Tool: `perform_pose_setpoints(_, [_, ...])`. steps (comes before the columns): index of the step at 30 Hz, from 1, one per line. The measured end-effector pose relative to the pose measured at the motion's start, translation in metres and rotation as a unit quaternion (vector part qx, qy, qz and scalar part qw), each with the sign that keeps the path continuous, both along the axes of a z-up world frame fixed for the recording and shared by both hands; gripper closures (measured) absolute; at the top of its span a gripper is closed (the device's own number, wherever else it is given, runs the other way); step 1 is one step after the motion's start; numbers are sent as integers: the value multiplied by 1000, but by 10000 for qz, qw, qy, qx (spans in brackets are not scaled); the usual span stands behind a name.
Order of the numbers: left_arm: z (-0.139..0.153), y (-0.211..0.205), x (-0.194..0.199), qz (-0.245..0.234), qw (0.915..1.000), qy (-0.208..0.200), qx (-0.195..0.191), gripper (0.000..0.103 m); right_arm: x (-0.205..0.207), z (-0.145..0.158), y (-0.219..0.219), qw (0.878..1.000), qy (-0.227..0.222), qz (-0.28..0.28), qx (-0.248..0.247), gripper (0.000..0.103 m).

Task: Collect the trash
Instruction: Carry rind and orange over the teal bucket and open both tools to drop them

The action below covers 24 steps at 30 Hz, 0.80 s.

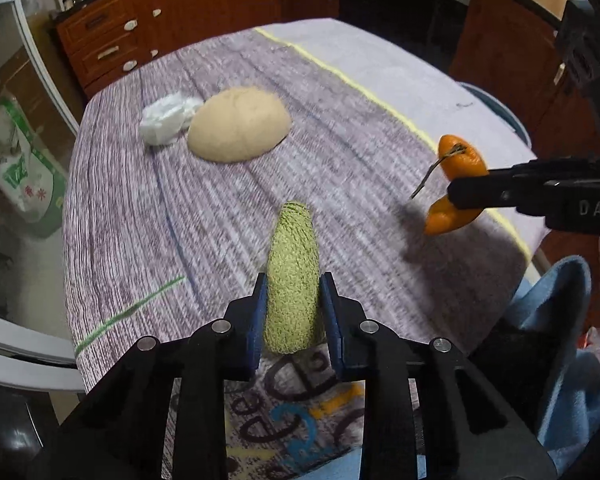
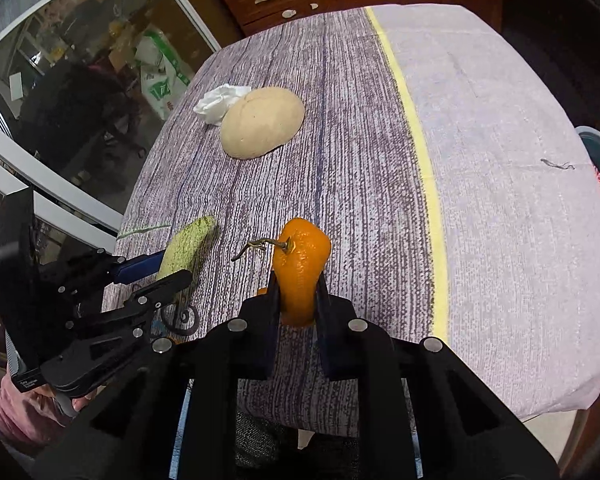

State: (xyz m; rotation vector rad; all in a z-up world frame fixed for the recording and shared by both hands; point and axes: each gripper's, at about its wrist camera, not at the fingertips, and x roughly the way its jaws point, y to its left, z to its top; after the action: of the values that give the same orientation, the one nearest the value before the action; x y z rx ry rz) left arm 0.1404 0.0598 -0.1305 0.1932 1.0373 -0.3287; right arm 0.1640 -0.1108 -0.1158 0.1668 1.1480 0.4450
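My left gripper is shut on a pale green corn cob, held just above the table near its front edge; the cob also shows in the right wrist view. My right gripper is shut on an orange peel with a dry stem, lifted above the cloth; it shows at the right in the left wrist view. A crumpled white tissue and a beige dome-shaped rind lie together farther back on the table.
The table wears a purple-grey striped cloth with a yellow line. A blue-rimmed bin stands past the right edge. Wooden cabinets stand behind, a glass door and a green-white sack at left.
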Motion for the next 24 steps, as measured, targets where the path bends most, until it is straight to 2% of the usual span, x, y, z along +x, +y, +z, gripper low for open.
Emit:
perform_pose_setpoints(4, [15,-23,7,-186,9997,-150,-22,76,0,10,-15,9998,-117,-136,54,88])
perform_pose_setpoints(12, [42,-90,25,-804,9961,-345,-95,76,3,32,-84,9966,-331,-746,67,88])
perform_pose_setpoints(20, [68,-174,55,-1418,9886,-482,-166,76,8,57,-174,9861,-621,-1539,82,88])
perform_pose_setpoints(24, [74,-220,72,-1722,9837,-466,-226,76,17,59,-221,9799,-651,-1883,108,88])
